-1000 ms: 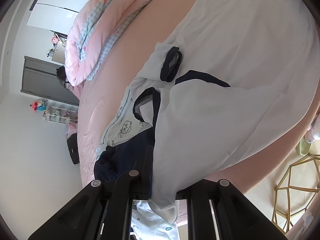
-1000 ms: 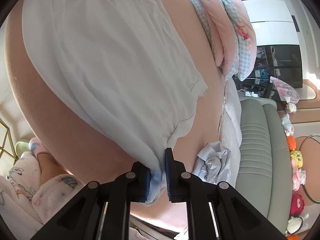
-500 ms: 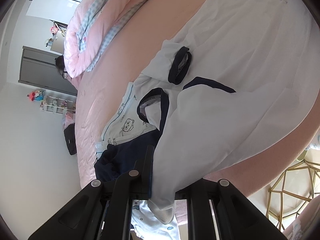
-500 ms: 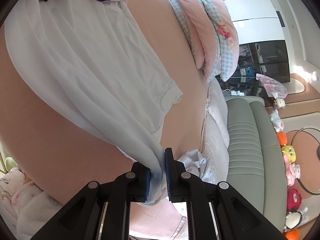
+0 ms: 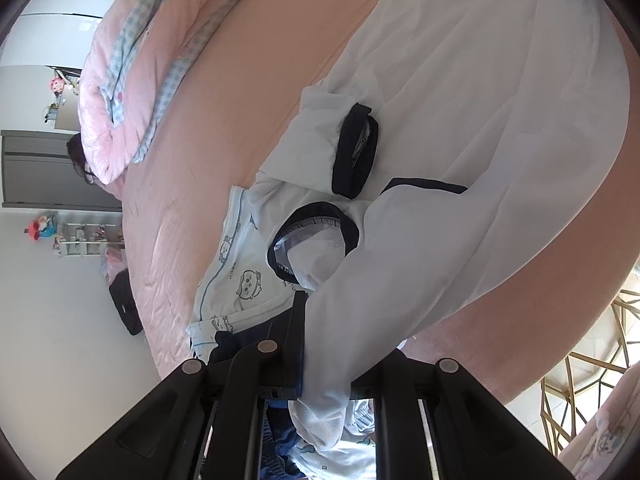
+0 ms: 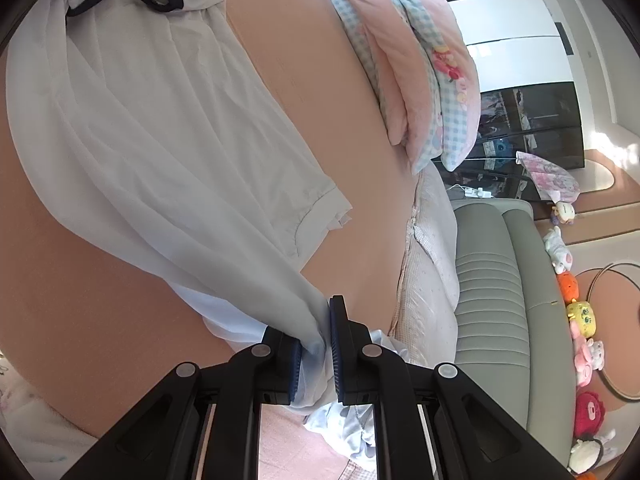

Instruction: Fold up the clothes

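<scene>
Since a second ago, both grippers have been drawing the white shirt (image 6: 168, 136) farther across the bed (image 6: 312, 92). Right gripper (image 6: 316, 354) fingers are clamping its bunched hem; left gripper (image 5: 320, 360) fingers are pinching the shoulder fabric. Beyond the collar (image 5: 316, 240), a printed garment (image 5: 240, 276) is lying on the bed, with a pink quilt (image 5: 132, 88) farther off.
</scene>
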